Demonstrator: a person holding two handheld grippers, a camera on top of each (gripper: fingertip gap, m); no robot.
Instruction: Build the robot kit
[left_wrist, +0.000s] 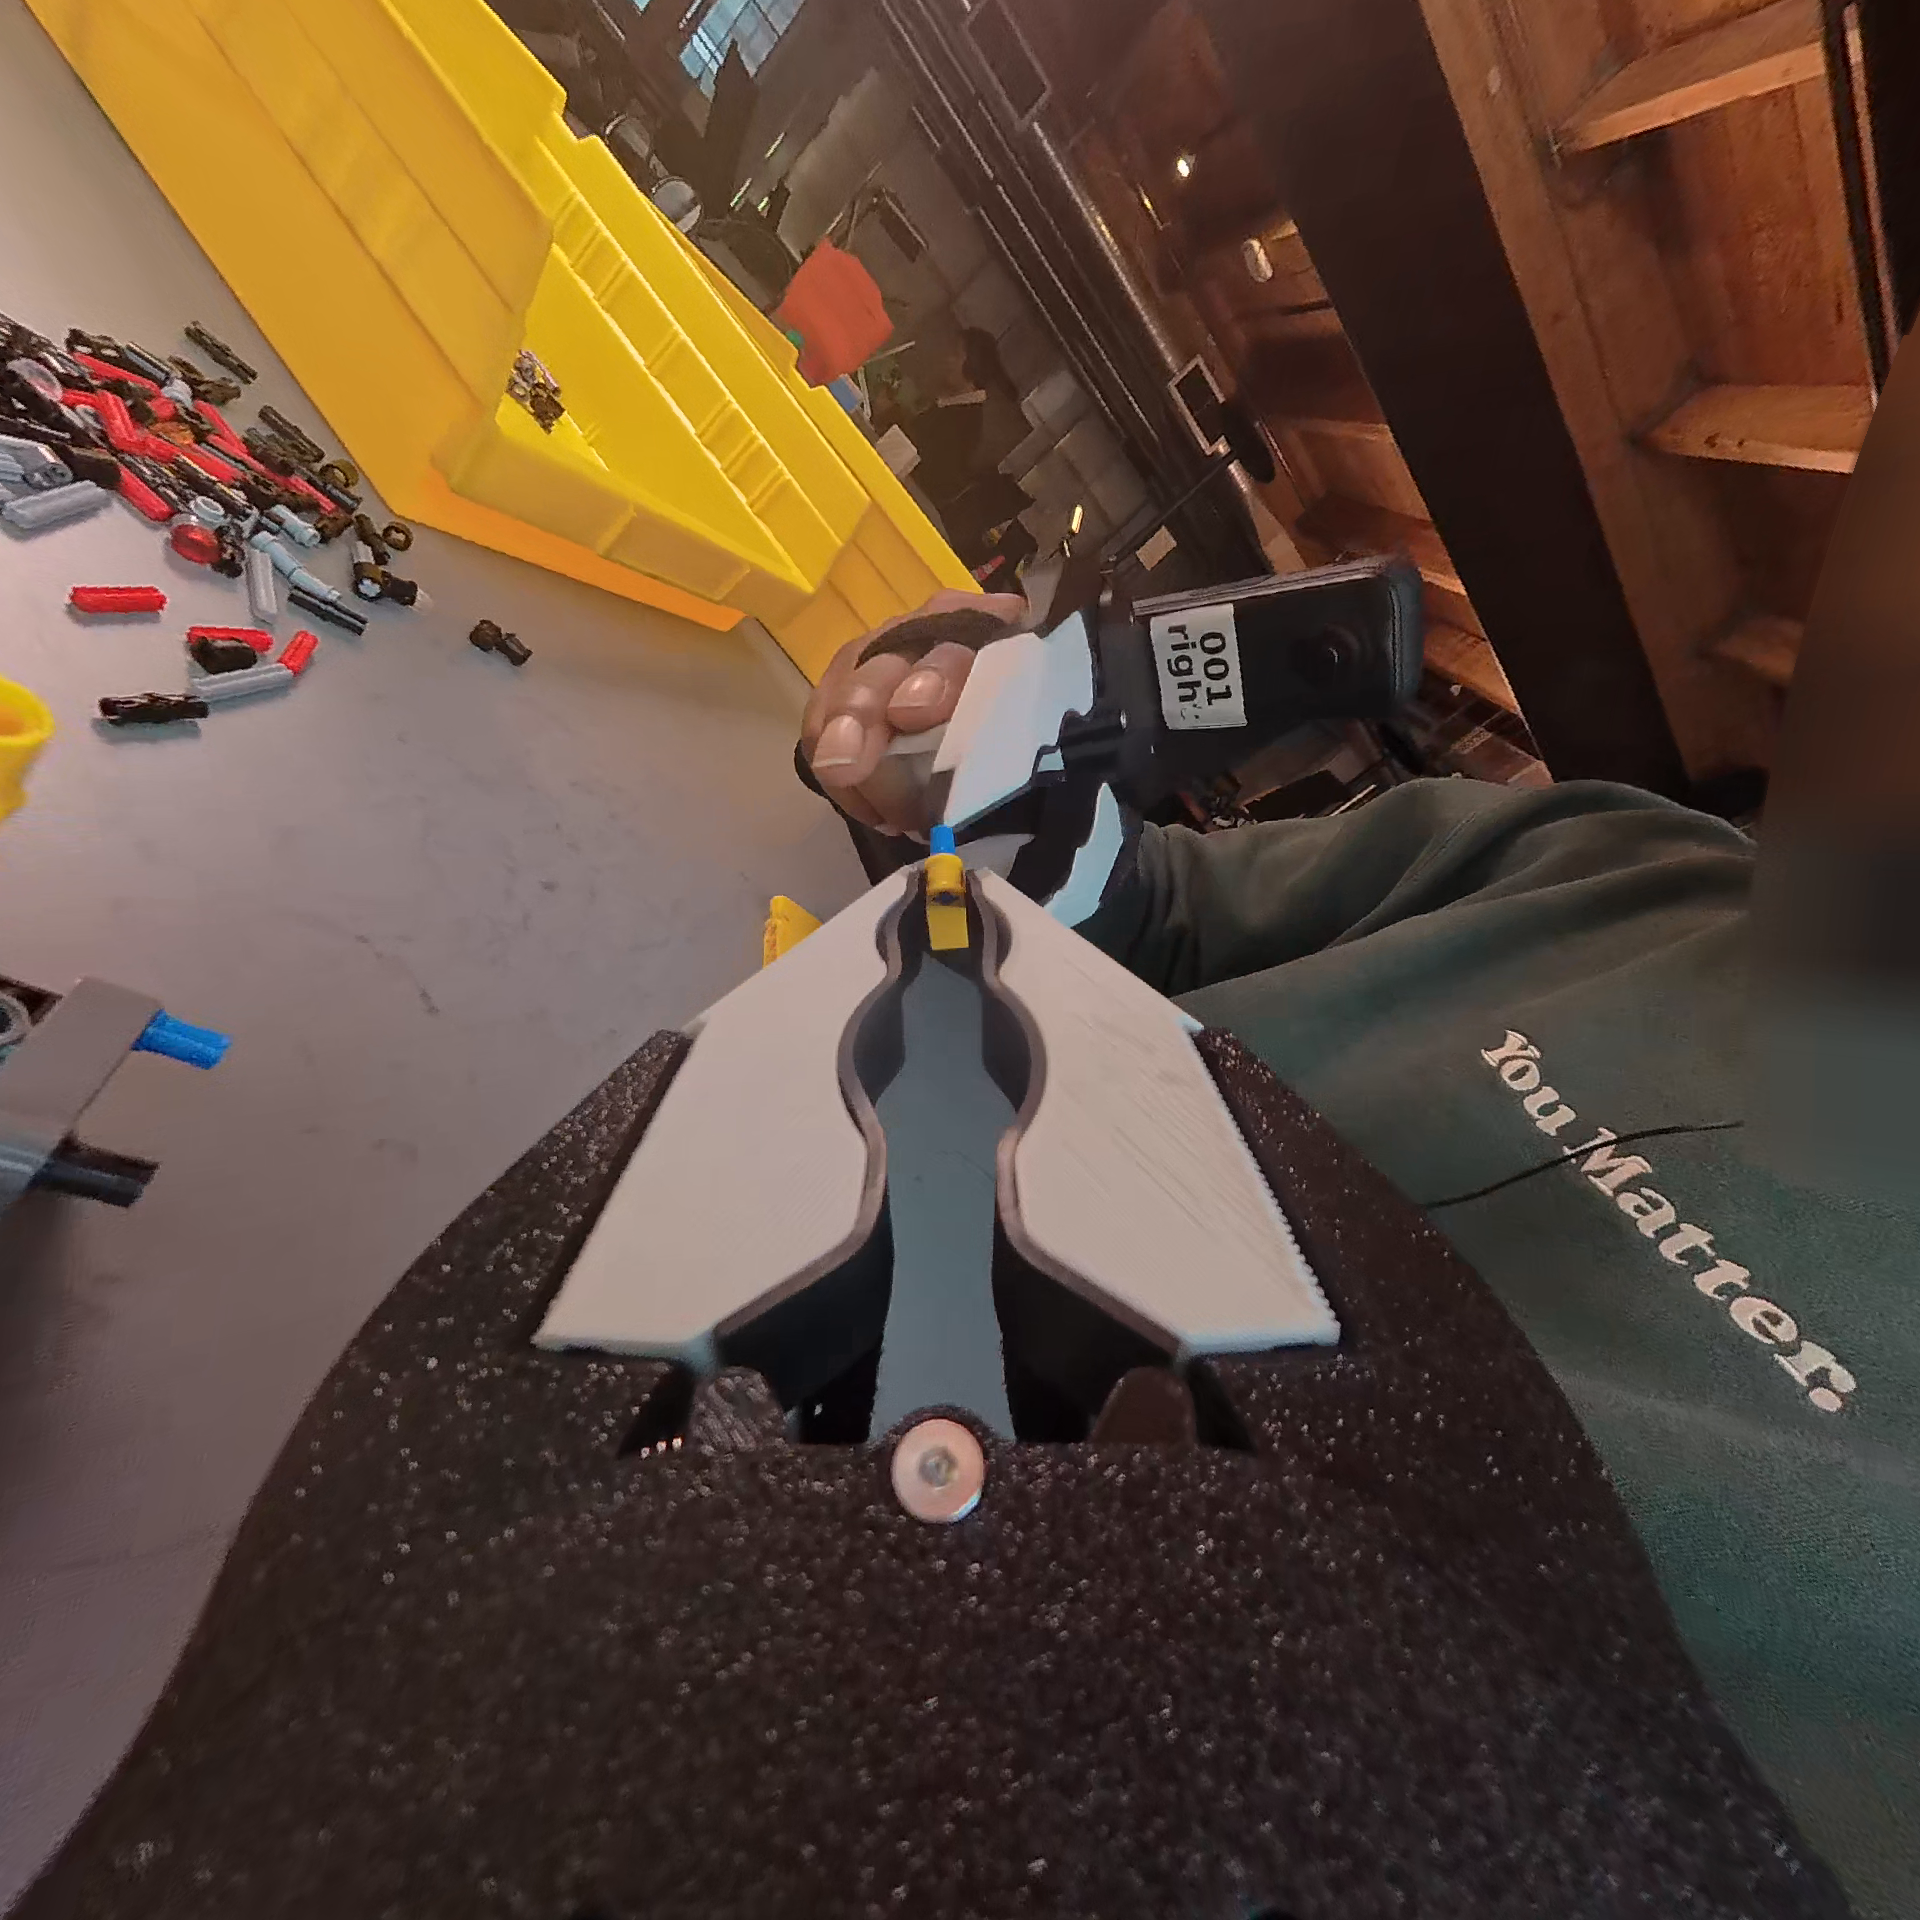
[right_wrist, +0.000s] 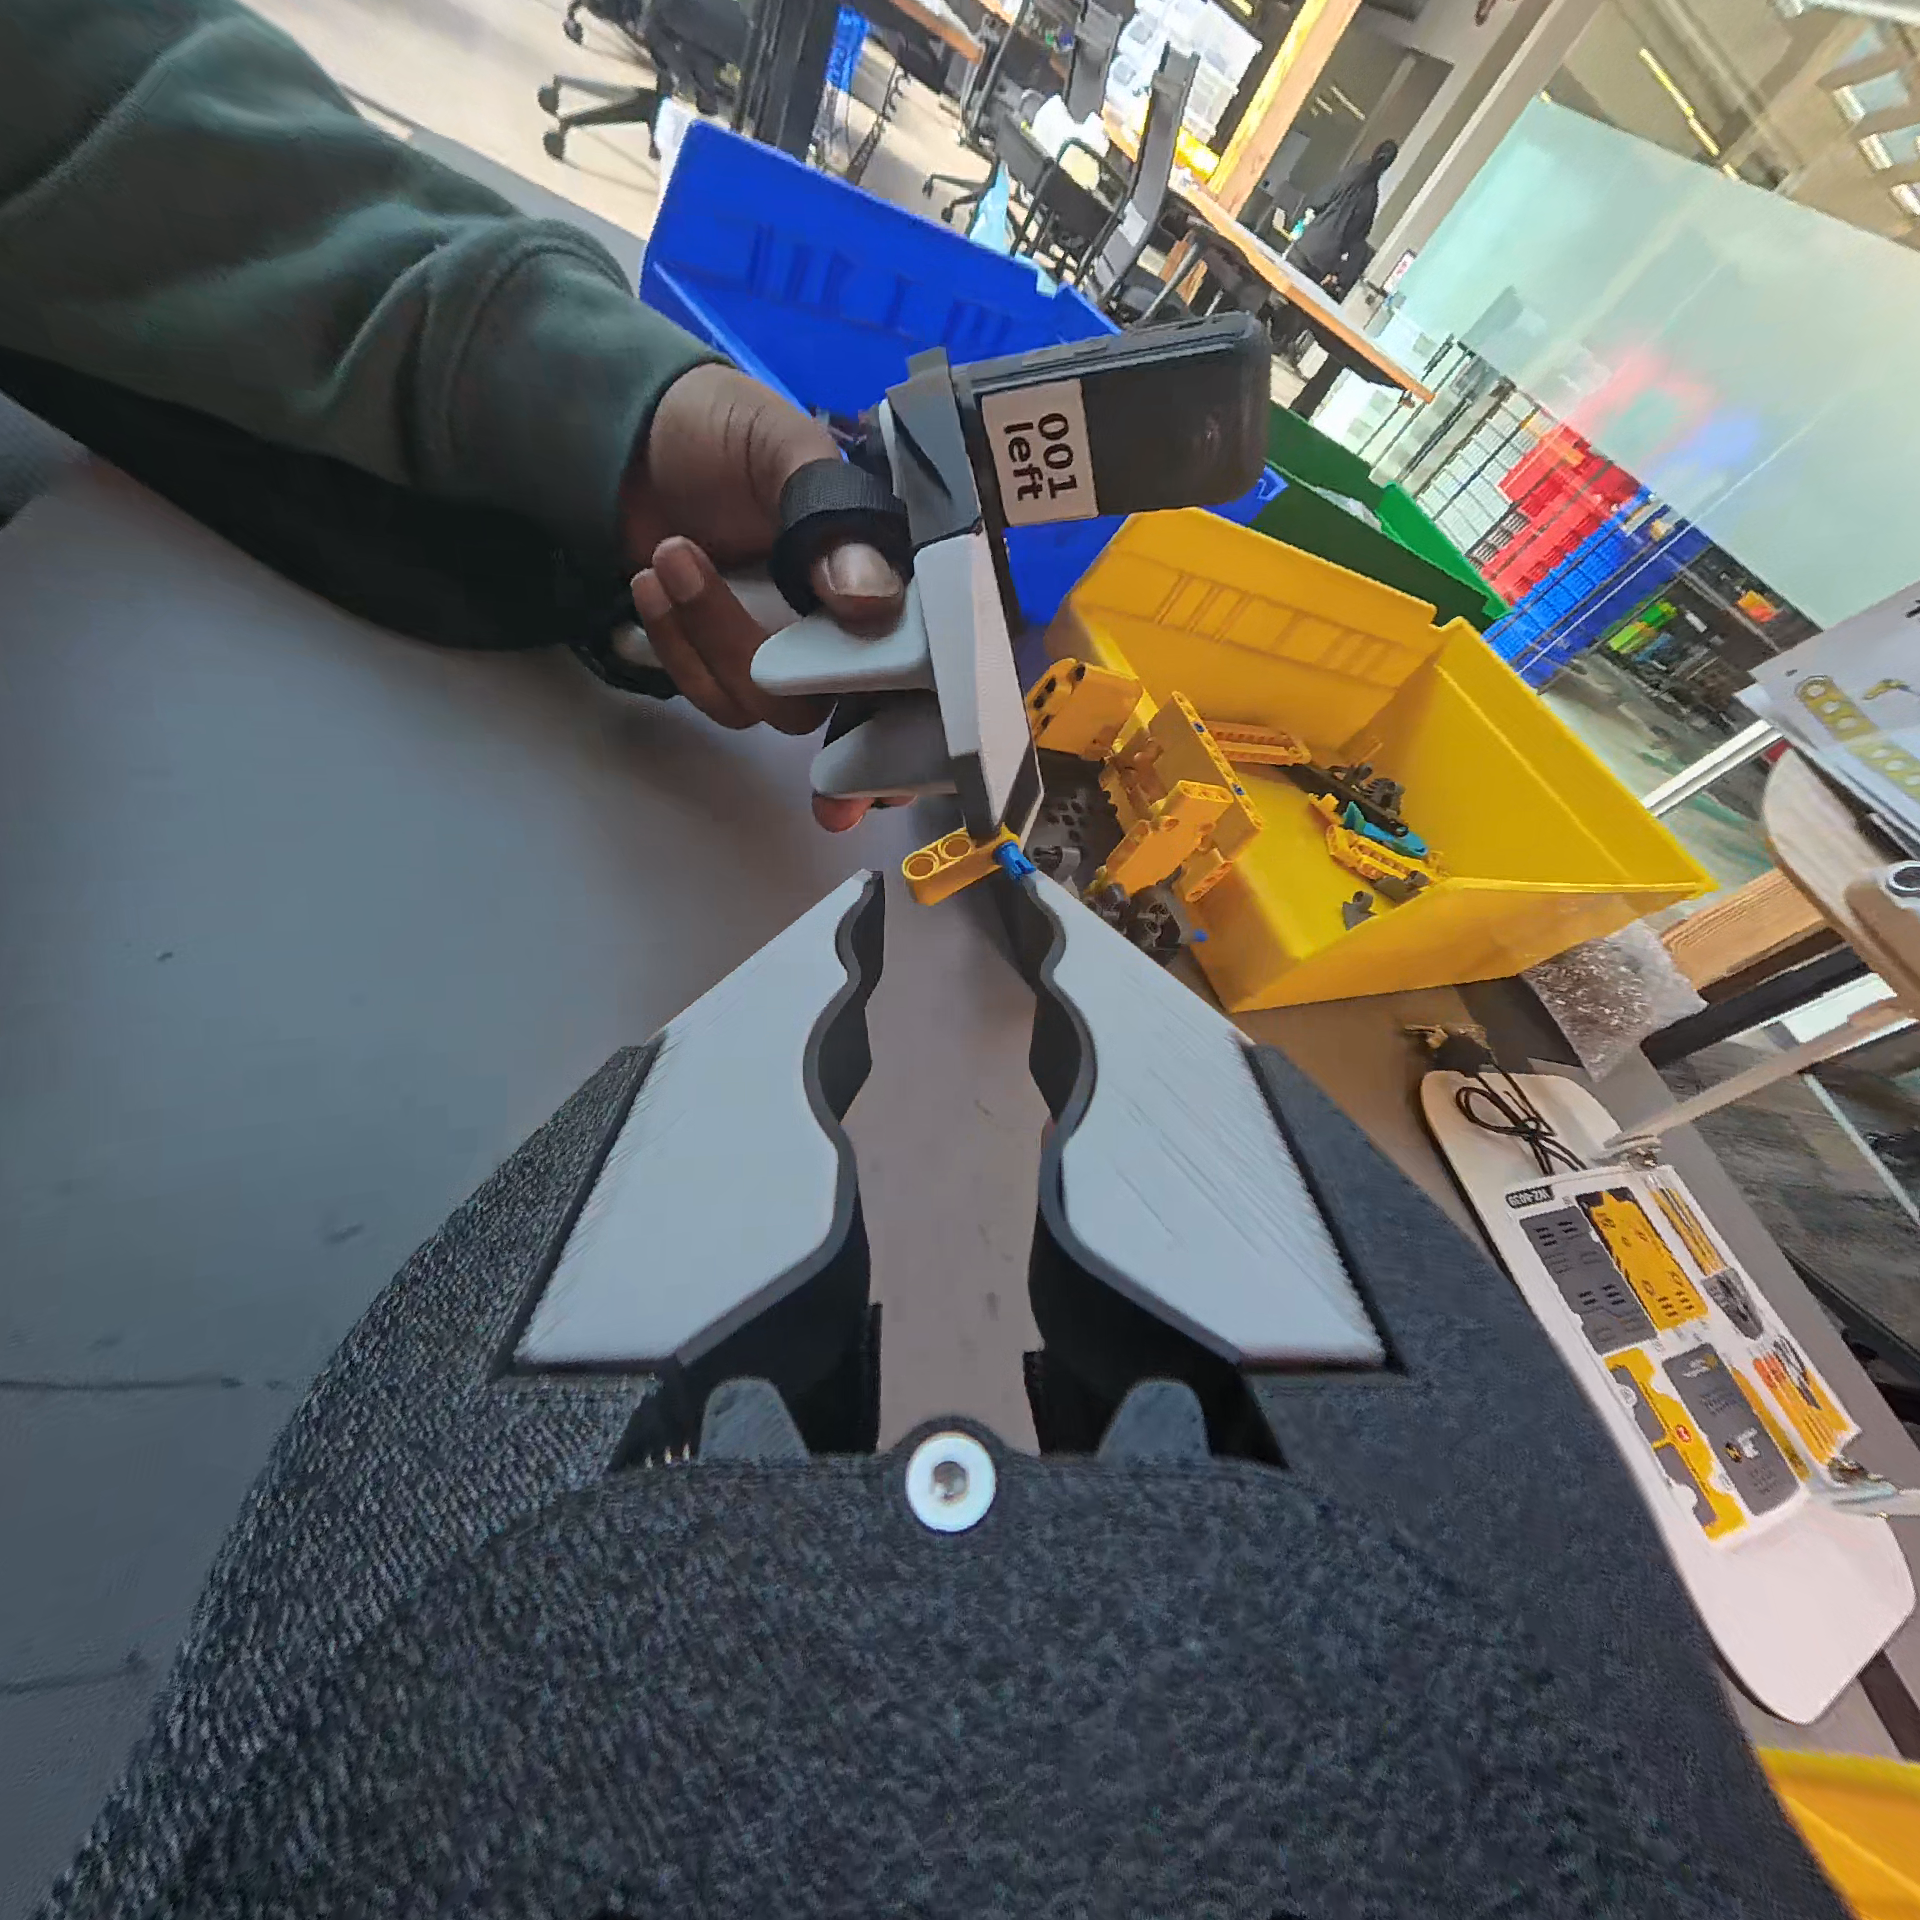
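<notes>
Grey table (left_wrist: 436, 852) bears loose bricks (left_wrist: 177, 468), yellow bins (left_wrist: 582, 416).

Yellow piece (left_wrist: 948, 914), blue pin (left_wrist: 941, 837)

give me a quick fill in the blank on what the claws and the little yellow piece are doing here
1. The left claw is shut on a small ____ beam.
2. The pin sticking out of that beam is ____.
3. The right claw is ____.
4. The bin behind the claws is ____.

Missing words: yellow; blue; open; yellow
</notes>
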